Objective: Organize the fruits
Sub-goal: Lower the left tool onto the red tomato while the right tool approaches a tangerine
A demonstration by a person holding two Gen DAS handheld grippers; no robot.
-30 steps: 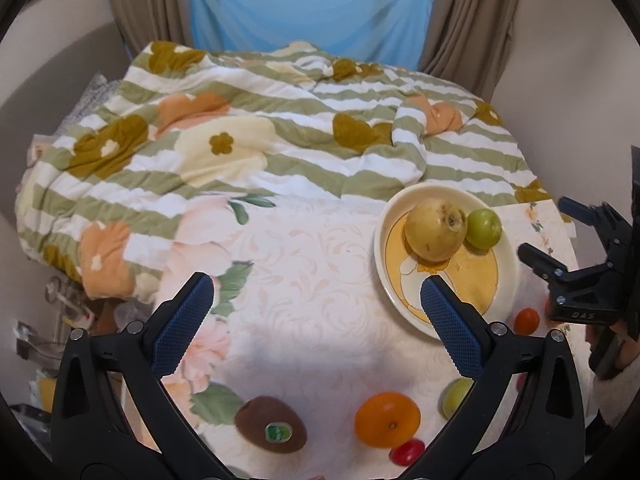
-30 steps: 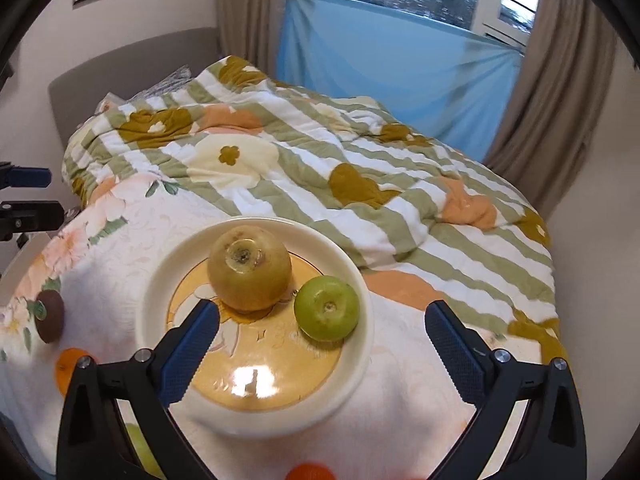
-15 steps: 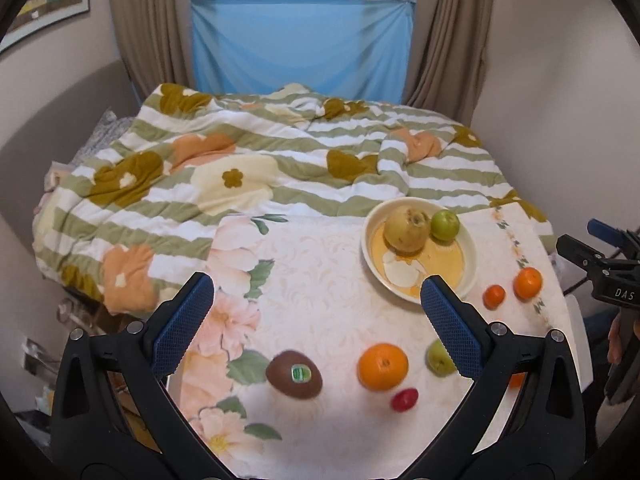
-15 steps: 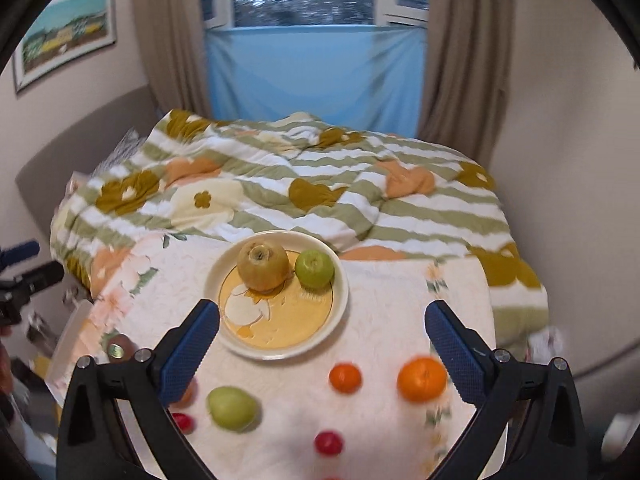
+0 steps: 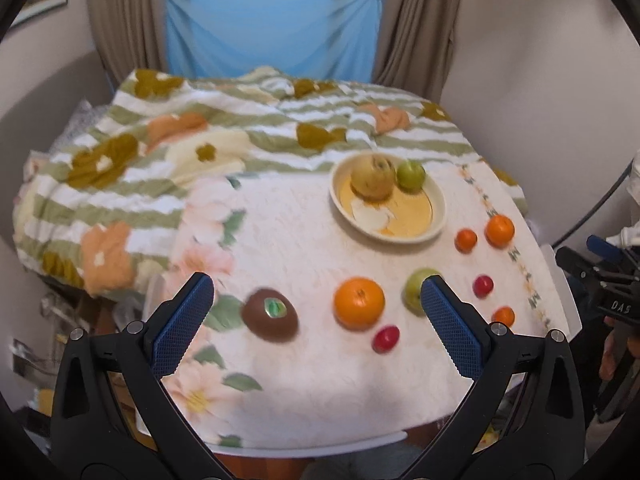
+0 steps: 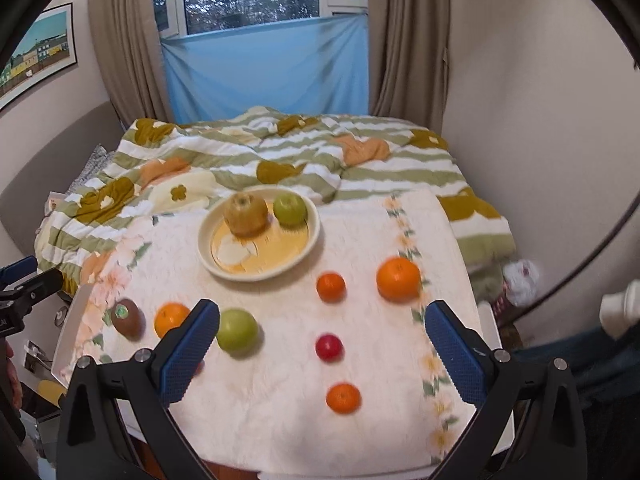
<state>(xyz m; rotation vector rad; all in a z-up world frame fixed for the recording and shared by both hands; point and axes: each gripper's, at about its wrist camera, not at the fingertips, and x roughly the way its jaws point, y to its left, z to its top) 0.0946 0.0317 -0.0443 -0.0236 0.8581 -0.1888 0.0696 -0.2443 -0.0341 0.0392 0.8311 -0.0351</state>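
A cream plate (image 5: 438, 216) (image 6: 208, 256) at the back of the table holds a yellow pear (image 5: 372, 178) (image 6: 245, 212) and a small green apple (image 5: 410, 175) (image 6: 290, 209). Loose on the cloth lie a brown kiwi (image 5: 271, 314) (image 6: 126, 318), several oranges such as the big one (image 5: 359, 303) and the right one (image 6: 398, 279), a green apple (image 5: 414, 288) (image 6: 237, 330) and small red fruits (image 5: 385, 339) (image 6: 329, 347). My left gripper (image 5: 316, 322) is open and empty above the table's front. My right gripper (image 6: 322, 352) is open and empty, also held back from the fruit.
The table wears a white floral cloth (image 5: 304, 392) (image 6: 280, 412). A striped floral quilt (image 5: 200, 148) (image 6: 280, 152) covers the bed behind it. Walls and curtains close in both sides. The other gripper shows at each view's edge (image 5: 608, 292) (image 6: 20, 292).
Both grippers have pulled back and up from the plate, so the whole table and all the loose fruit now show. Both stay open and empty.
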